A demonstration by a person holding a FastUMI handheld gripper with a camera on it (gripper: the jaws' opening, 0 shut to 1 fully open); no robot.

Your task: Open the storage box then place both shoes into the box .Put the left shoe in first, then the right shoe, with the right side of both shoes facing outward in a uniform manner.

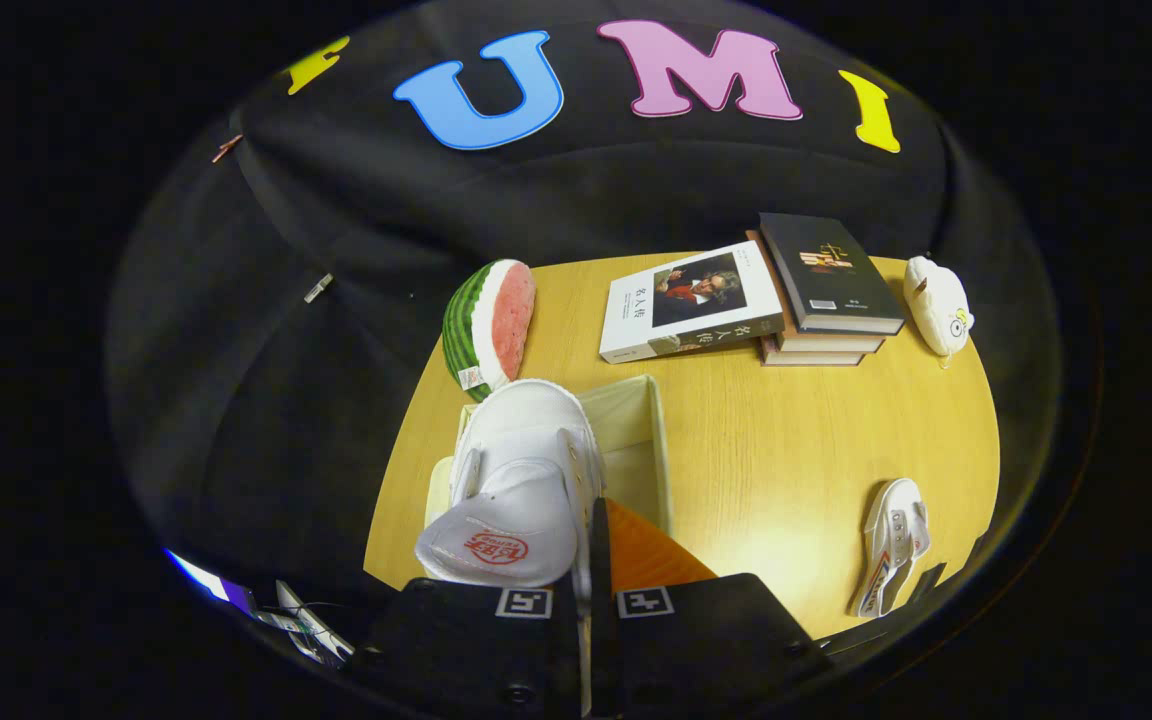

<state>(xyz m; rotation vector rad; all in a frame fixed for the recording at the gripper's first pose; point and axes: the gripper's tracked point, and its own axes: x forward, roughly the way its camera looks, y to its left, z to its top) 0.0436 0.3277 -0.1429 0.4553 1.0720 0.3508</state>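
A white shoe (521, 480) is gripped by its collar edge in the jaws, which are clenched on it; the gripper (586, 590) is carried above the open storage box (636, 430) near the bench's left edge. The shoe is held heel toward the camera, toe pointing away, hanging over the box's left half, seemingly so that it can be lowered in lengthwise along one wall. This is judged to be the first shoe, the left one, though its side cannot be confirmed. The orange flap (646, 550) beside the jaws is taken to be the box's opened lid. The second shoe (894, 545) is left lying near the bench's (786, 440) front right corner, well apart from the box.
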